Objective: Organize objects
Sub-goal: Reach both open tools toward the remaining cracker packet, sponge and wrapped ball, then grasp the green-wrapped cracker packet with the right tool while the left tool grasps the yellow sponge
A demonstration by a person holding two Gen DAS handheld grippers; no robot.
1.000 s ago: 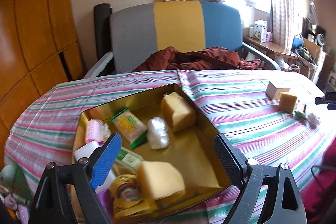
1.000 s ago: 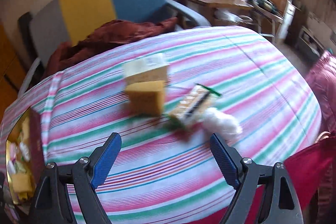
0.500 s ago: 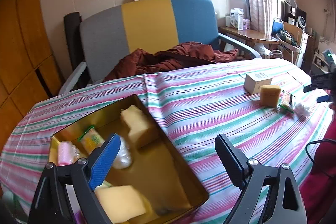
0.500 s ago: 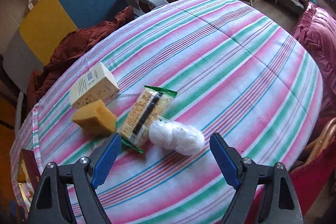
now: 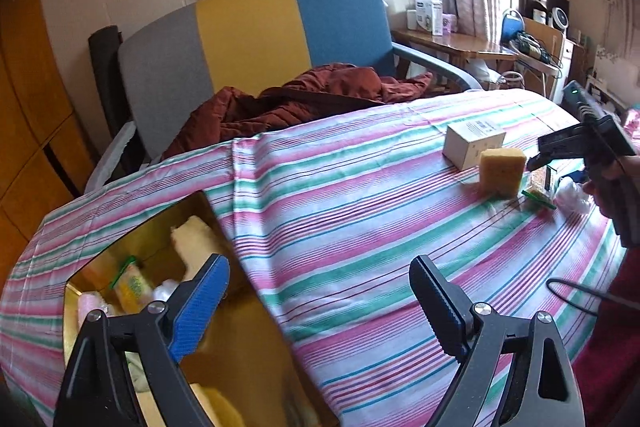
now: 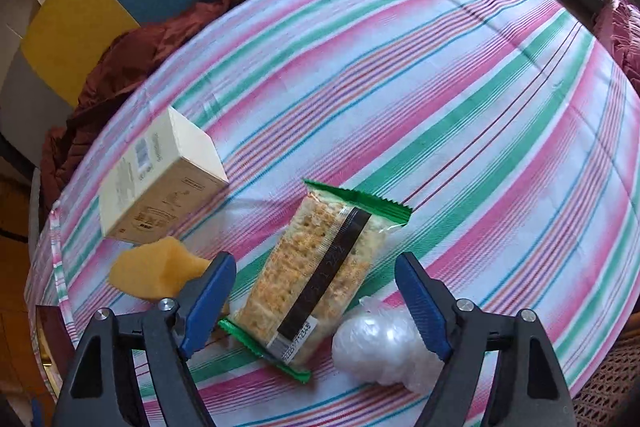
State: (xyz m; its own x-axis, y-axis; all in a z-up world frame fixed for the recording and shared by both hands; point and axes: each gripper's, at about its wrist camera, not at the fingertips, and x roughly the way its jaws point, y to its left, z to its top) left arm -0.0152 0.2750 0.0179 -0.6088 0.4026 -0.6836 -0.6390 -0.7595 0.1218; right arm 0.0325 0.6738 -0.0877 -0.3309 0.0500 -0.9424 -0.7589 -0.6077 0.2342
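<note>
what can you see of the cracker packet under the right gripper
The cracker packet is clear film with green crimped ends, a black strip and a barcode label, showing pale crumbly crackers. It lies flat and sealed on the striped tablecloth, between the open right gripper's fingers, beside the yellow sponge and clear plastic bundle.

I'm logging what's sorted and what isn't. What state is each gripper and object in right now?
Left gripper: open, empty, above the tin's edge.
Right gripper: open, straddling the cracker packet.
Cracker packet: sealed, flat on the tablecloth.
Gold tin: lidless, holding several items.
Cardboard box: closed, lying on its side.
Yellow sponge: loose on the cloth.
White plastic-wrapped bundle: loose beside the packet.
</note>
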